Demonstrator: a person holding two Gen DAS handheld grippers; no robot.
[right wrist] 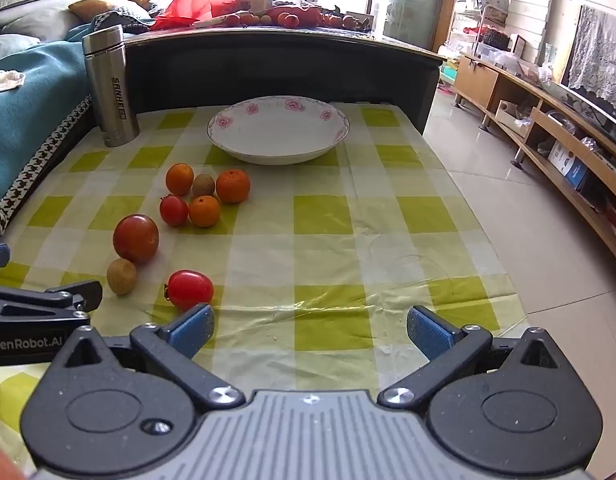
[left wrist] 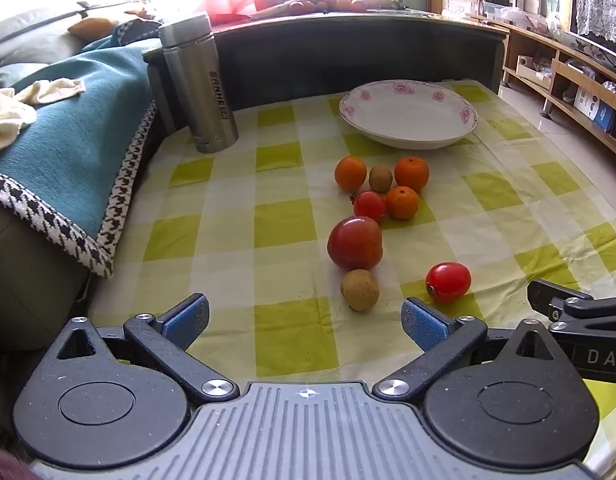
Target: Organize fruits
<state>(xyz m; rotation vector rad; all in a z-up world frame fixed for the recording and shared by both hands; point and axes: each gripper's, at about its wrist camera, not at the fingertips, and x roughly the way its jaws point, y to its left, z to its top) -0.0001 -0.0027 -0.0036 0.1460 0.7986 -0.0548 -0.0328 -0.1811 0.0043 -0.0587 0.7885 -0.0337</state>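
Note:
Several fruits lie on the green checked tablecloth [left wrist: 284, 220]: three oranges [left wrist: 411, 173], two kiwis [left wrist: 359, 290], a big red tomato [left wrist: 355, 243] and two small red tomatoes [left wrist: 448, 281]. A white plate [left wrist: 408, 114] with pink flowers stands empty behind them. My left gripper [left wrist: 304, 320] is open at the near edge, the nearest kiwi just ahead of it. In the right wrist view my right gripper [right wrist: 310, 330] is open with nothing between its fingers; a small tomato [right wrist: 190, 289] lies just beyond its left fingertip [right wrist: 192, 328]. The plate [right wrist: 278, 130] sits farther back.
A steel flask [left wrist: 198, 84] stands at the table's back left, beside a sofa with a teal blanket [left wrist: 68, 132]. A dark cabinet [left wrist: 348, 56] rises behind the table. The table's right edge [right wrist: 460, 208] drops to a tiled floor; low wooden shelves [right wrist: 548, 128] line the right wall.

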